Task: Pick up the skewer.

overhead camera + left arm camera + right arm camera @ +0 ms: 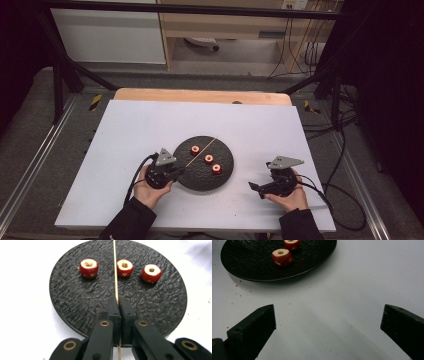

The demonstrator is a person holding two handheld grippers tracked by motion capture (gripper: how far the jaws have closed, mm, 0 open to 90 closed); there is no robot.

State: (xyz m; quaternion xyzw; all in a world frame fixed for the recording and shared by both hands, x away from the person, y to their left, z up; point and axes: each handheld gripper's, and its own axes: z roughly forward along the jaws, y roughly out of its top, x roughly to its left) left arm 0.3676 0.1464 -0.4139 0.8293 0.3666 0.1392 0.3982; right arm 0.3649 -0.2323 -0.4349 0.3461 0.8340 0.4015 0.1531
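Left gripper view shows my left tongs (119,305) clenched on a thin wooden skewer (115,272), which runs out over the black plate (75,305) between the red cored fruit pieces (89,267). My right tongs (328,322) hang released above the table (352,285). I should keep the skewer level and aim its tip squarely at a fruit's hole.

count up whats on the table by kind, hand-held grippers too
red cored fruit pieces: 3 ()
black round plate: 1
thin wooden skewer: 1, clamped in the left hand-held gripper
hand-held grippers: 2, the left one and the right hand-held gripper, whose jaws stand wide apart
total: 7
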